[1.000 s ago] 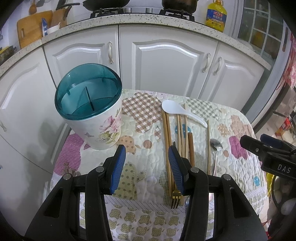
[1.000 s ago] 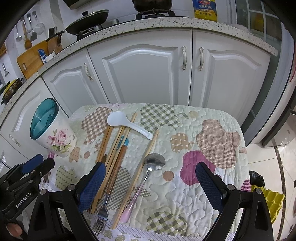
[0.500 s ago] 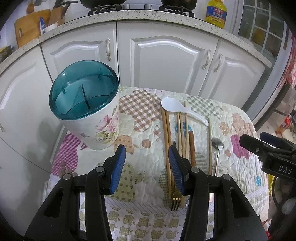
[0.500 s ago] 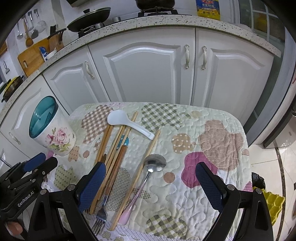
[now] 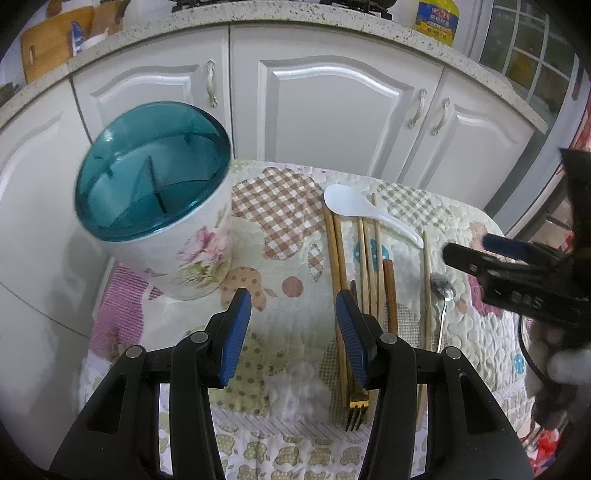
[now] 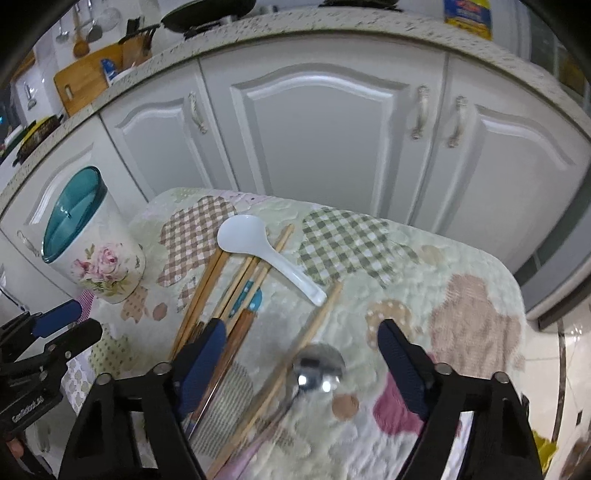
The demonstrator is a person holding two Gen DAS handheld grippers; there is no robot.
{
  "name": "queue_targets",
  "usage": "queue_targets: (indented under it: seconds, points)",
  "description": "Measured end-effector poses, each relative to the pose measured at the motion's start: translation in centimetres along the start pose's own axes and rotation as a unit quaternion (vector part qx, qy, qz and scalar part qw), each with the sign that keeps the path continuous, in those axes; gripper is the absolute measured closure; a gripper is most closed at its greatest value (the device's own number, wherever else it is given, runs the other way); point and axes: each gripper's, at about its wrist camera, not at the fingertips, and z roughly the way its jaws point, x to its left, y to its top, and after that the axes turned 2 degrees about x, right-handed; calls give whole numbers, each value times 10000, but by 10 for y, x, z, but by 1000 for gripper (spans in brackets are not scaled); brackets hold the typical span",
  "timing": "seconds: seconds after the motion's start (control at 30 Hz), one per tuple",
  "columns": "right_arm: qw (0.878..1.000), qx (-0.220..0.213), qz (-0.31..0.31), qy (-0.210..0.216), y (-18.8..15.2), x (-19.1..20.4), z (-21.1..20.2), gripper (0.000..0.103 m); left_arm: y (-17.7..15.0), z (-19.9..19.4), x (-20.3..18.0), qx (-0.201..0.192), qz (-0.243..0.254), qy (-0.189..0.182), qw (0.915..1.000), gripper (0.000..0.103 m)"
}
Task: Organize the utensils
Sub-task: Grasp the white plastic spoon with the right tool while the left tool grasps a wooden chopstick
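Note:
A floral utensil holder with a teal divided top stands at the table's left; it also shows in the right wrist view. Several wooden chopsticks, a white plastic spoon, a metal spoon and a gold fork lie on the patchwork cloth. My left gripper is open and empty, low over the cloth beside the holder. My right gripper is open and empty, just above the metal spoon and chopsticks.
White kitchen cabinets stand right behind the small table. The quilted cloth covers the table to its right edge. A counter with an oil bottle and cutting board runs above.
My right gripper has moved down and forward, close over the metal spoon and chopsticks. My left gripper has edged forward toward the holder. Nothing was picked up.

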Motion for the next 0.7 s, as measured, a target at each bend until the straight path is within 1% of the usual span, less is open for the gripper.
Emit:
queue_targets:
  seconds: [0.03,0.17,0.23,0.27,0.33,0.37,0.4,0.43,0.47,0.53,0.6,0.63,0.7]
  points:
    - [10000,57,-66,43,4,1,6,35,1,4,-1,43,13,-40,10000,56]
    - [9996,39,-264,137,23,5,23,42,6,16,-8,159,94,-76,9998,56]
    - [9993,67,-330,133,32,7,35,50,9,22,-10,198,125,-67,9997,56]
    - [9991,146,-378,134,37,7,44,53,11,25,-11,218,131,-68,9997,56]
    - [9984,307,-417,209,42,7,60,62,14,31,-11,262,135,-60,9995,56]
    - [9979,408,-440,257,45,6,70,63,16,35,-12,293,133,-48,9995,56]
    - [9974,476,-461,267,45,6,77,67,17,39,-12,332,127,-45,9994,56]
    - [9971,527,-484,260,46,5,84,73,19,43,-12,363,120,-42,9993,56]
    - [9968,575,-501,236,46,4,91,76,21,48,-13,412,108,-44,9991,56]
    - [9971,556,-454,265,45,-1,93,88,25,56,-15,478,89,-72,9988,56]
    - [9968,535,-307,508,43,-7,89,96,28,63,-18,490,87,-69,9987,56]
    - [9967,519,-220,589,40,-12,84,96,31,68,-20,504,87,-68,9987,56]
    - [9971,472,-174,578,33,-20,73,96,35,77,-23,528,76,-63,9986,56]
